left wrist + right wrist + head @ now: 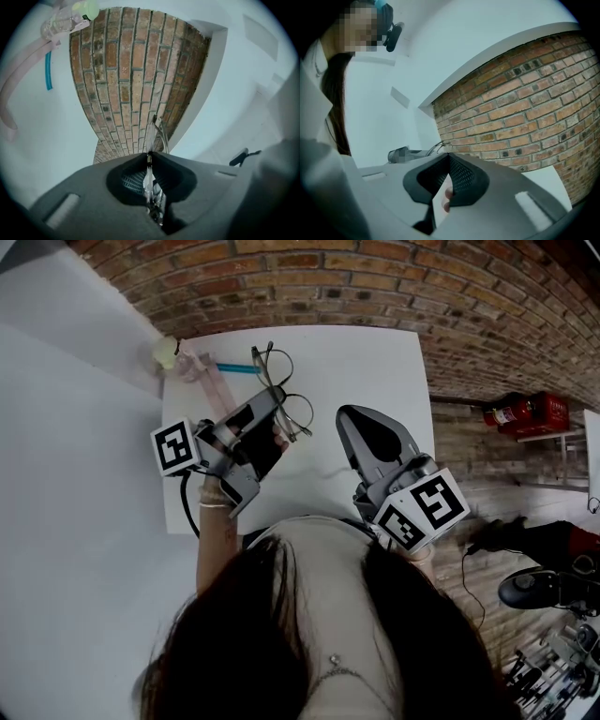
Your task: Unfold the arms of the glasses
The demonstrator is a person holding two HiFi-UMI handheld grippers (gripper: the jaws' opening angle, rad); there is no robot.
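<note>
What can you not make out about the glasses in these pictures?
Head view: the left claw covers part of the glasses, hiding where it grips.
Left gripper view: the glasses sit edge-on; folded or unfolded is unclear.
Right gripper view: the right claw blocks all but a wire curve.

The glasses sit over the surface, left of its middle, clamped at the tip of the left gripper. The right gripper is to their right, apart from them. A small bottle lies at the far left corner, before the brick wall.
</note>
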